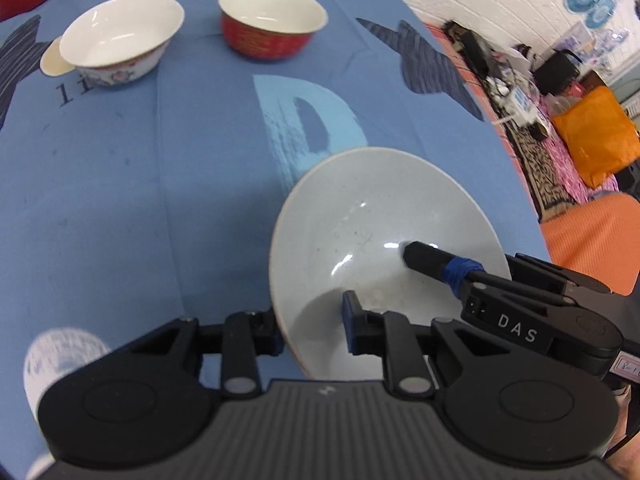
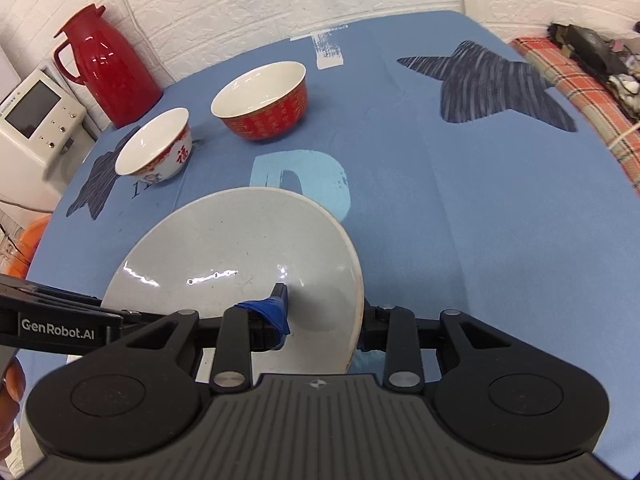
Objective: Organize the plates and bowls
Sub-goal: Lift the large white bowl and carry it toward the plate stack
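A large pale grey bowl [image 1: 372, 216] [image 2: 224, 256] is held tilted above the blue tablecloth. My left gripper [image 1: 310, 326] is shut on its near-left rim, one finger inside and one outside. My right gripper [image 2: 324, 320] is shut on its right rim; its inner finger [image 1: 432, 260] also shows in the left wrist view. A red bowl with gold characters [image 1: 272, 20] [image 2: 264, 100] and a white bowl with red flowers [image 1: 120, 36] [image 2: 156, 148] stand at the far side of the table.
A small cream dish [image 1: 54, 60] peeks out behind the white bowl. A red thermos jug [image 2: 108, 64] and a white appliance [image 2: 36, 116] stand at the far left. A cluttered bench [image 1: 560, 96] runs along the table's right edge.
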Demonstrator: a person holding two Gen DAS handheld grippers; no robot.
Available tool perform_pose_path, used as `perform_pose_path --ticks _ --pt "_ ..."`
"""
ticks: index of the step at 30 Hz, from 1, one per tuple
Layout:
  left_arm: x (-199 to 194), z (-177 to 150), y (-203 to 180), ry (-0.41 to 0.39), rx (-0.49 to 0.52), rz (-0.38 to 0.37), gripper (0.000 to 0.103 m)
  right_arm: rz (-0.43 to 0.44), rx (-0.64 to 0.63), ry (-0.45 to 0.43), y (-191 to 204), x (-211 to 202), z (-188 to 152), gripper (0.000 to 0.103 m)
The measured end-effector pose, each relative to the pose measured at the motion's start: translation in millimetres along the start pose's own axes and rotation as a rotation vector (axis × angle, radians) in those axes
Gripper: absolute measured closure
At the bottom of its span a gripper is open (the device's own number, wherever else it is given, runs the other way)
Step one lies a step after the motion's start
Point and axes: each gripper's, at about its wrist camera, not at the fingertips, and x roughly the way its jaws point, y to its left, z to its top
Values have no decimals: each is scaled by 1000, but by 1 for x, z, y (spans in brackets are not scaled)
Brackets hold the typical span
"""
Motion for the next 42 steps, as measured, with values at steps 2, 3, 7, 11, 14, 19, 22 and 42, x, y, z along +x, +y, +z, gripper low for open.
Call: perform_pose_path --ticks 2,3,7,11,14,19,22,42 --pt "-4 -20 -11 1 18 -5 85 -9 -5 -23 0 -16 -16 87" --pt "-5 -30 -15 3 28 -7 85 -14 2 -31 -1 -23 -25 87" --pt "-6 -63 -23 11 60 -6 84 -36 5 -48 -3 -43 -60 87" --pt "-13 -92 -27 -9 95 11 83 -39 11 -57 -1 -55 -93 87" --pt "-16 -105 -30 -17 98 13 83 -24 8 -66 2 -63 -111 86" --pt "-18 -112 -36 -19 130 3 82 -31 -4 -84 4 -72 -125 84" --pt "-15 -112 -43 -29 153 11 82 -22 4 -88 -1 -76 -129 84" --pt "-6 -109 -43 -43 206 71 66 -22 -13 -94 -1 -63 -125 80"
